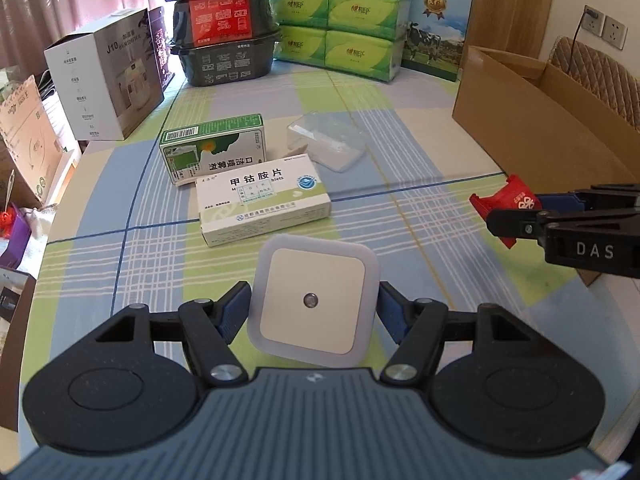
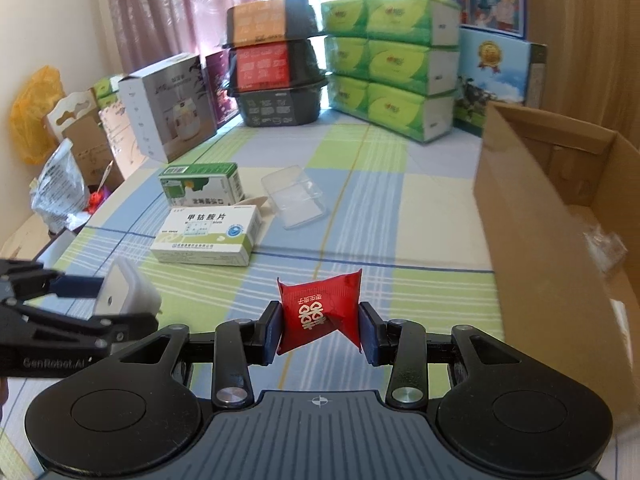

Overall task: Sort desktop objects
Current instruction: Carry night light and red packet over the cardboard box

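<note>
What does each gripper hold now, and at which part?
The left gripper holds the white square night light by its two opposite side edges. The right gripper holds the red packet by its left and right sides.

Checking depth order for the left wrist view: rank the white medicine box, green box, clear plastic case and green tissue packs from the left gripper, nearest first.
From the left gripper:
1. White medicine box, just ahead, slightly left.
2. Green box, behind it, left.
3. Clear plastic case, right of the green box; close call with it.
4. Green tissue packs, back edge.
</note>
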Demonstrator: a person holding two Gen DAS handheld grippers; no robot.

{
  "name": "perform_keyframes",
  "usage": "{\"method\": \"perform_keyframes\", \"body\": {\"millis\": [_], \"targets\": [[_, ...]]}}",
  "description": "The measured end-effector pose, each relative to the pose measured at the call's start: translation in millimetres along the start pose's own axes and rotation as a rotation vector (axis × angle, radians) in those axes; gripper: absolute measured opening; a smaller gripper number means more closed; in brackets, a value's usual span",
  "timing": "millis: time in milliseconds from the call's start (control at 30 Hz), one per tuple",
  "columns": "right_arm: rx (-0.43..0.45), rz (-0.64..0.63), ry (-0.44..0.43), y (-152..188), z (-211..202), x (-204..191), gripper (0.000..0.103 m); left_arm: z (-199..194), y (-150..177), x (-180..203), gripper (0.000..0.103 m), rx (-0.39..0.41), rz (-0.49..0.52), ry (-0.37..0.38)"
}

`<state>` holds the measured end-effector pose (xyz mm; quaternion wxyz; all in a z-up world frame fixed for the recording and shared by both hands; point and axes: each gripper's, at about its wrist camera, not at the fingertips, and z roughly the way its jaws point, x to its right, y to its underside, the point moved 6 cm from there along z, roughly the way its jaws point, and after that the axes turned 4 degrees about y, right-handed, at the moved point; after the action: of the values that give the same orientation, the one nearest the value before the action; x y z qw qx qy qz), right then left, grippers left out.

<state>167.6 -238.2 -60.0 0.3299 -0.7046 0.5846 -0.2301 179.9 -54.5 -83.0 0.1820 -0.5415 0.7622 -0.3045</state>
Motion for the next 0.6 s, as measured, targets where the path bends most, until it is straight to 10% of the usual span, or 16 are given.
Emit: {"method": "perform_keyframes", "body": {"millis": [600], "targets": [[0.078,0.044,0.044,5,-107,25,0.038,-71,2,67,0.064,0.046,-0.069,0.026]]}}
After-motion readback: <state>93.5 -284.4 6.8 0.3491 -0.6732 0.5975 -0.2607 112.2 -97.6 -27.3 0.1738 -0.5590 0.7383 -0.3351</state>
